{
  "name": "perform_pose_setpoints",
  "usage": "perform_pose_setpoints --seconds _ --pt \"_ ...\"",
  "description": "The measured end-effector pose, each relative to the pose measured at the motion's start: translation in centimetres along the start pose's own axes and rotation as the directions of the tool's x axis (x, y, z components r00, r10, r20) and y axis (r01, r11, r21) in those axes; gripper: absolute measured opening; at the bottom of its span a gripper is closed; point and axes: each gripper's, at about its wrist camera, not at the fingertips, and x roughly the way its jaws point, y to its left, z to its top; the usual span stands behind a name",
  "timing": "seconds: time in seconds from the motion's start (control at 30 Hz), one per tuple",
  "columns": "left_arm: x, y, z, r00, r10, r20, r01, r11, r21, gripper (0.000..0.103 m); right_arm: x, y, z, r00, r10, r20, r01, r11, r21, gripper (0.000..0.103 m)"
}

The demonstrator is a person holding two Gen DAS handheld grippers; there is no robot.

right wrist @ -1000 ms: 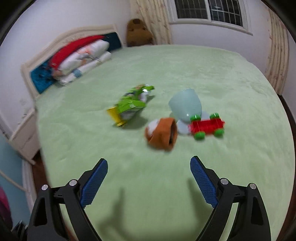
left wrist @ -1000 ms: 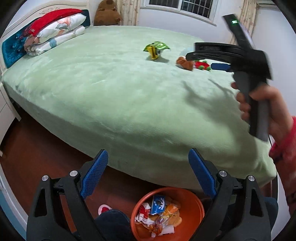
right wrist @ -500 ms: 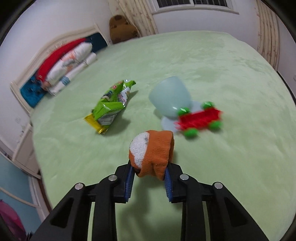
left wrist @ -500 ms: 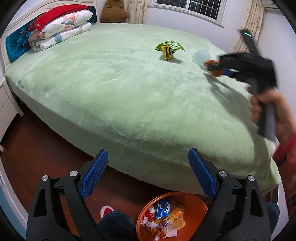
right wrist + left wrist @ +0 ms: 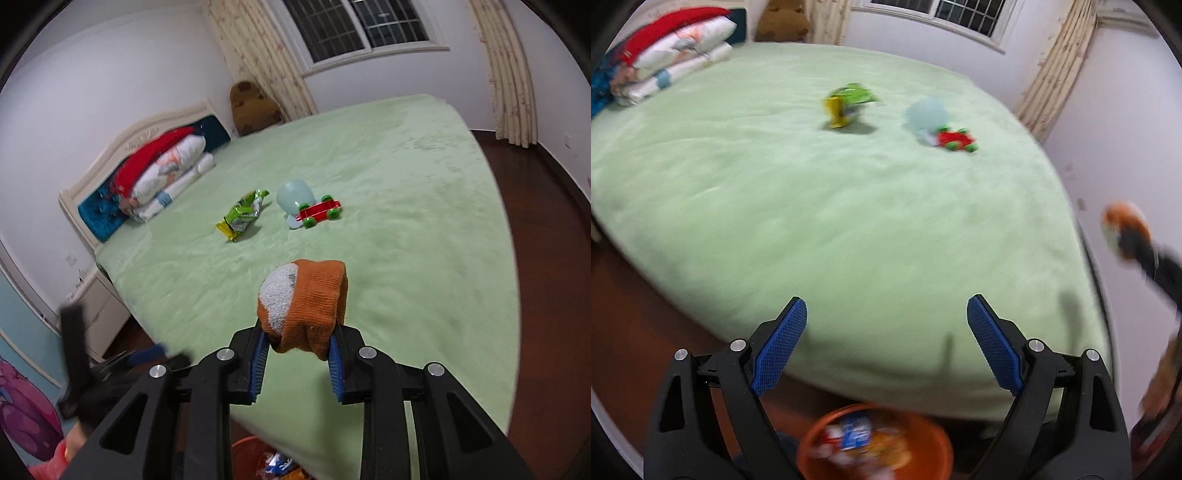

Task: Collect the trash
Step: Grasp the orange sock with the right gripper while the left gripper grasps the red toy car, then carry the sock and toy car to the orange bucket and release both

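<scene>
The right tongs are clamped on an orange and white sock: the blue pads press its lower sides and the rest of it stands up out of the grip, held clear above the near part of the green bed. Directly below these tongs, at the bottom edge of the right wrist view, shows the rim of an orange bin with wrappers inside.

Farther off on the bed, beyond the sock and a little to its left, lies a green snack bag with a yellow end. To its right a pale blue cup lies tipped on its side, and a red toy car with green wheels sits just beside it, seemingly touching. Folded bedding is stacked against the headboard at the far left.

The left tongs stand wide apart with nothing between them, hanging over the near edge of the bed. The orange bin sits on the floor just below and between their arms. This view is blurred, but at its right edge the sock seems to be carried in the right tongs, off the side of the bed. The snack bag lies far up the bed, well apart from both tongs.
</scene>
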Motion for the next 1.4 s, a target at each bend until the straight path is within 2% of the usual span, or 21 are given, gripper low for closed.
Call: perform_pose_setpoints --seconds 0.07,0.17,0.27,0.43,0.53,0.63,0.87,1.0,1.13,1.2,1.4 --pt "1.2 -1.9 1.6 0.999 -0.043 -0.003 0.043 0.999 0.004 0.086 -1.3 -0.5 -0.6 1.0 -0.004 0.015 0.004 1.0 0.001 0.028" --pt "3.5 -4.8 4.4 0.999 -0.052 0.001 0.052 0.998 0.027 0.086 -3.0 -1.2 -1.6 0.999 0.009 0.03 -0.01 1.0 0.008 0.028" --pt "6.4 -7.1 7.7 0.998 -0.057 -0.008 0.057 0.998 -0.002 0.086 -3.7 -1.8 -2.1 0.999 0.022 0.038 -0.023 1.0 0.01 0.028" --pt "11.2 -10.1 12.5 0.999 0.048 -0.017 -0.048 0.999 -0.002 0.086 -4.1 -3.4 -2.5 0.997 0.063 0.036 -0.064 0.997 0.031 0.028" --pt "14.9 -11.2 15.0 0.99 0.131 -0.05 -0.131 0.991 -0.007 0.086 -4.2 -4.7 -2.6 0.996 0.076 0.038 -0.078 0.996 0.045 0.028" --pt "17.3 -11.2 16.7 0.982 0.179 -0.066 -0.182 0.983 -0.039 0.086 -4.3 -5.8 -2.8 0.995 0.092 0.042 -0.095 0.994 0.06 0.028" --pt "20.1 -11.2 18.2 0.968 0.239 -0.082 -0.245 0.967 -0.072 0.086 -4.3 -7.3 -3.0 0.991 0.125 0.046 -0.128 0.988 0.083 0.028" --pt "21.1 -10.9 18.0 0.956 0.277 -0.1 -0.284 0.956 -0.072 0.079 -4.4 -7.7 -3.0 0.989 0.137 0.052 -0.141 0.986 0.092 0.028" --pt "21.0 -10.6 18.1 0.959 0.264 -0.107 -0.274 0.957 -0.099 0.079 -4.6 -7.8 -3.1 0.989 0.139 0.056 -0.144 0.985 0.09 0.028" --pt "21.0 -10.4 18.4 0.957 0.265 -0.115 -0.278 0.954 -0.114 0.074 -4.8 -7.7 -3.2 0.989 0.139 0.058 -0.144 0.985 0.092 0.028" --pt "20.0 -9.5 18.2 0.969 0.22 -0.116 -0.235 0.962 -0.135 0.074 -5.0 -7.8 -3.3 0.989 0.135 0.062 -0.14 0.986 0.093 0.028"
